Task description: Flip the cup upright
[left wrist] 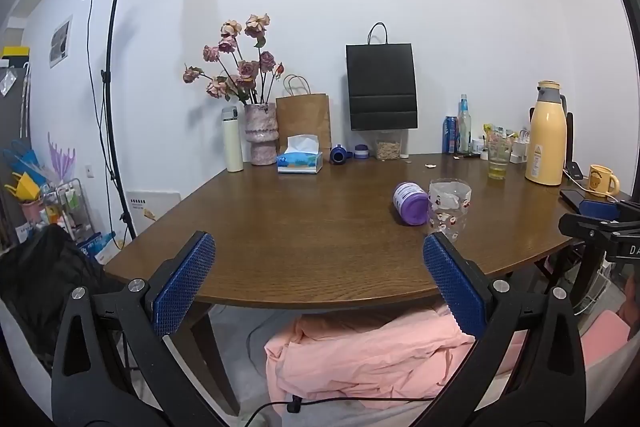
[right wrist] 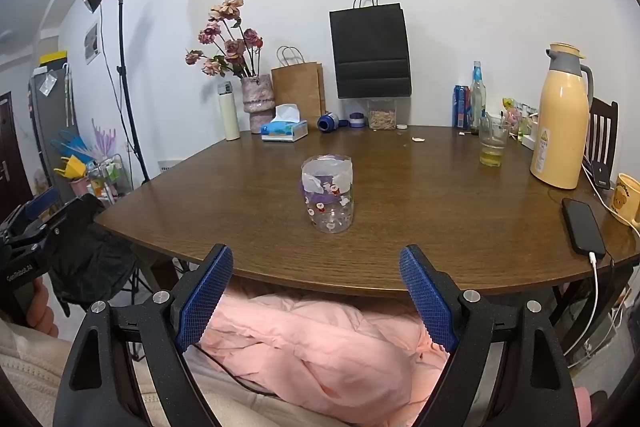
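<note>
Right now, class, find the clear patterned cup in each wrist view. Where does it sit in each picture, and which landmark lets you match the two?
Left wrist view: the clear patterned cup stands right of centre, beside a purple cup lying on its side.
Right wrist view: the cup stands at centre, on the table.
Shared landmark: the black paper bag against the wall.
</note>
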{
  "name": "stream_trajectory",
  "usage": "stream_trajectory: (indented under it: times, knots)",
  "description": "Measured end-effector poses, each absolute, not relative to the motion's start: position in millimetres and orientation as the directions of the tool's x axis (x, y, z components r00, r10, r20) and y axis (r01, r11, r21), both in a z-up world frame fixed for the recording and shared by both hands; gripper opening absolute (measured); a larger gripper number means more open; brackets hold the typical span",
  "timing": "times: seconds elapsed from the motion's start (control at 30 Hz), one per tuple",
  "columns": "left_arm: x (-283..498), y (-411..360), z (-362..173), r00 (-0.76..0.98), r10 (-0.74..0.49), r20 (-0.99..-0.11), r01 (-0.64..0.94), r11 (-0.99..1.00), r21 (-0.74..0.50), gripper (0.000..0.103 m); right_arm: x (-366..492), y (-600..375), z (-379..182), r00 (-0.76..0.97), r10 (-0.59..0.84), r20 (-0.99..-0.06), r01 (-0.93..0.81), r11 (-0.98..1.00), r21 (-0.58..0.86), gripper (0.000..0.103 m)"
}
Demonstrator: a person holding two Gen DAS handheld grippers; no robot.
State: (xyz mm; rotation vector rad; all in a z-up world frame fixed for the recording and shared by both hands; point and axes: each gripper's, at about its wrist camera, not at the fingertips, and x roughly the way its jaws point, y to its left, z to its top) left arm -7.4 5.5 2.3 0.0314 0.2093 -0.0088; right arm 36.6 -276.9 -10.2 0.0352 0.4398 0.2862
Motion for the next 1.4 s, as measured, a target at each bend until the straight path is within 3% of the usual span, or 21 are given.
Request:
stream_trajectory:
  times: [1.4]
  knots:
    - [-3.1, 6.3, 7.1, 0.976, 0.013, -0.215, -0.003, 0.999, 0.045, 0.103, 37.3, -277.6, -10.2, 0.865, 0.285, -0.413, -0.268, 0.958, 0.099, 0.090]
